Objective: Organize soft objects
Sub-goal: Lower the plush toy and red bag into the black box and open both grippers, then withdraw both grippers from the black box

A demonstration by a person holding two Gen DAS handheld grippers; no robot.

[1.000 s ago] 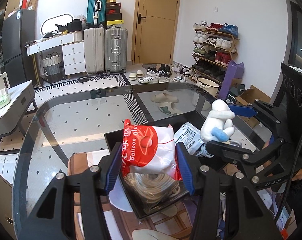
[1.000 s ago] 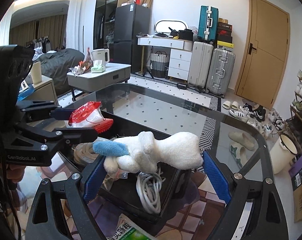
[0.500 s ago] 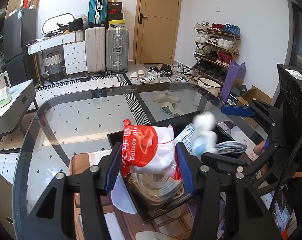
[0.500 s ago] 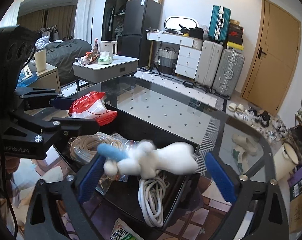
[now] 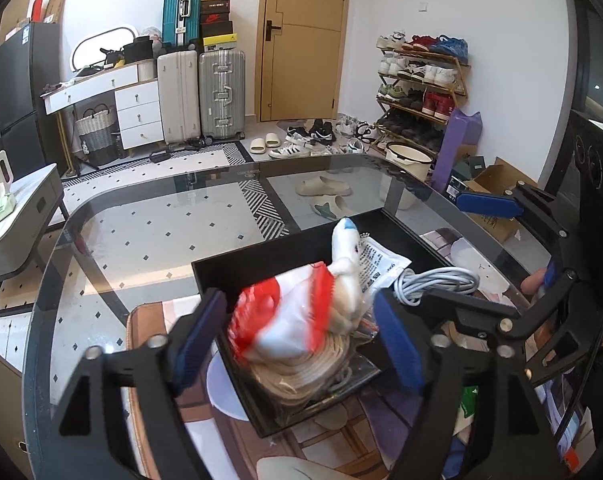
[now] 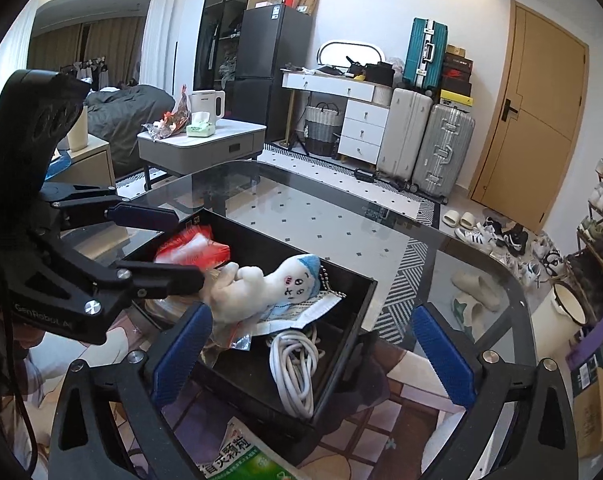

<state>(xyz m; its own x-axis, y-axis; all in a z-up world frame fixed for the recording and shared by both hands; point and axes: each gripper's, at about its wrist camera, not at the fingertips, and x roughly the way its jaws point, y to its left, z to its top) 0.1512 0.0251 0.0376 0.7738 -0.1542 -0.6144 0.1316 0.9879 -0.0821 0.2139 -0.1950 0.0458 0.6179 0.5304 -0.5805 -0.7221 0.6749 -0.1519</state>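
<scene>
The left claw point(image 5: 297, 340) stands wide, its blue pads clear of the red-and-white bag point(image 5: 283, 320), which shows blurred between the fingers, over a coil of beige rope point(image 5: 301, 372). Whether the bag rests on the coil or hangs free of it cannot be told. All this sits in the near end of a black tray point(image 5: 237, 270) on the glass tabletop point(image 5: 149, 232).

The right claw point(image 6: 309, 356) is also spread wide and grips nothing. Just ahead of it and toward its left finger, the white plush toy point(image 6: 257, 286) with a blue cap lies on its side in the tray point(image 6: 361, 312), across a printed white packet point(image 6: 301, 314). A coiled white cable point(image 6: 295, 368) lies in the tray between the right claw's fingers. A green packet point(image 6: 237, 460) lies below that claw, outside the tray.
</scene>
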